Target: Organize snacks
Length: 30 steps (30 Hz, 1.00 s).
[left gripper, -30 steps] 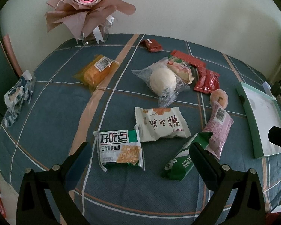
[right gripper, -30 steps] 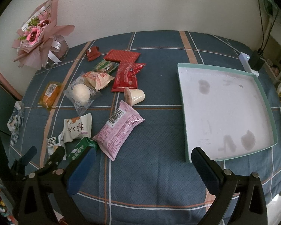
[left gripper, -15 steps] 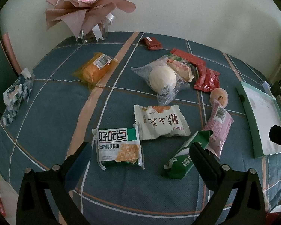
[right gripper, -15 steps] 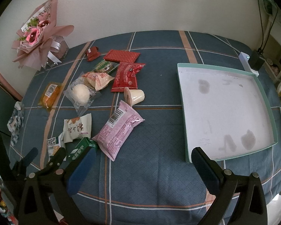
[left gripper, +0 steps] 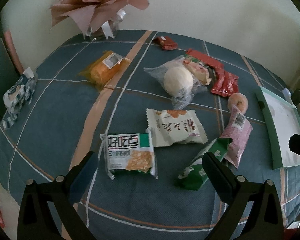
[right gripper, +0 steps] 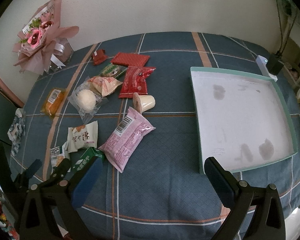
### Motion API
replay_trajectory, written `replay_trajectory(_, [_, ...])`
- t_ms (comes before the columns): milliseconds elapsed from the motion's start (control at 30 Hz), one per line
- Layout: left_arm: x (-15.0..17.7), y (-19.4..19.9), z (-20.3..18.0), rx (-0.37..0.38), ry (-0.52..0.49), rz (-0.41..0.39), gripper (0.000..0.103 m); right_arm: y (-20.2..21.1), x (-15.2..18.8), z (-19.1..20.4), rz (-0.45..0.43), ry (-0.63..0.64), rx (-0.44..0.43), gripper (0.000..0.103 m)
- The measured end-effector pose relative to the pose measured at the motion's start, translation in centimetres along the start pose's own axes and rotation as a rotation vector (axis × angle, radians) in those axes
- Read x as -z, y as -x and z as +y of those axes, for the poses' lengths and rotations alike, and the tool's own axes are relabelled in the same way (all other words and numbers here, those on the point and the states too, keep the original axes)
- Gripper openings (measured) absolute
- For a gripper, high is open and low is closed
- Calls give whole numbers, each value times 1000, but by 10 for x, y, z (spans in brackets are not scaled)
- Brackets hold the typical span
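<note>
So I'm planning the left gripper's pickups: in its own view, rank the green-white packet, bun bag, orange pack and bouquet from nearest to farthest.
1. Green-white packet, just ahead of the left gripper, between its fingers.
2. Bun bag, mid-table, slightly right.
3. Orange pack, farther back, left.
4. Bouquet, against the wall, far left.

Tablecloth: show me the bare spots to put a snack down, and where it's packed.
Free: the whole tray, nothing in it; the cloth strip between the pink pack and the tray; the near edge by the right gripper. Crowded: the cluster from the bun bag and red packets to the green carton.
</note>
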<state>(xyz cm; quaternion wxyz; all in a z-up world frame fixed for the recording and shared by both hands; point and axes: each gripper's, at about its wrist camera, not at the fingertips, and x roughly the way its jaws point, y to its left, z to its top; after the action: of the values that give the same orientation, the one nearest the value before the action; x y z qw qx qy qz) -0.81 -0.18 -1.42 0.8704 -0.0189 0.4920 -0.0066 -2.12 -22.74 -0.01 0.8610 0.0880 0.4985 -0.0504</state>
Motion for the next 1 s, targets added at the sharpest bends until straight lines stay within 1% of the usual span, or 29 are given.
replay_trajectory(100, [-1,-2,9,-13,35,12,103,-11,-3,6,27,5,-18,103])
replay_trajectory(200, [-1,-8,20,-35,74,38,103,-23,-6,14,65,3,-84,103])
replay_trajectory(267, [-1,-10,27,-36,97,48,103,-30,-5,21,86,4,-137,103])
replay_trajectory(333, [0,-12,33,-44,108,55,103,-38,-5,29,108,15,-166,103])
replay_trajectory(433, [-2,-18,38,-66,111,77,103,-53,-2,37,142,30,-139,103])
replay_trajectory(533, [-3,-25,43,-54,122,96,103,-70,0,31,199,-21,-162,103])
replay_trajectory(600, [-4,-30,43,-52,118,106,103,-78,1,29,220,-50,-170,103])
replay_trajectory(700, [-8,-36,43,-54,101,111,103,-81,0,32,217,-52,-164,103])
replay_trajectory(800, [-11,-40,42,-38,89,112,103,-83,1,41,214,-42,-163,102])
replay_trajectory(933, [-14,-47,40,-28,76,123,103,-87,1,47,230,-48,-159,94])
replay_trajectory(1000, [-15,-49,40,-14,73,124,101,-88,1,52,232,-48,-155,87])
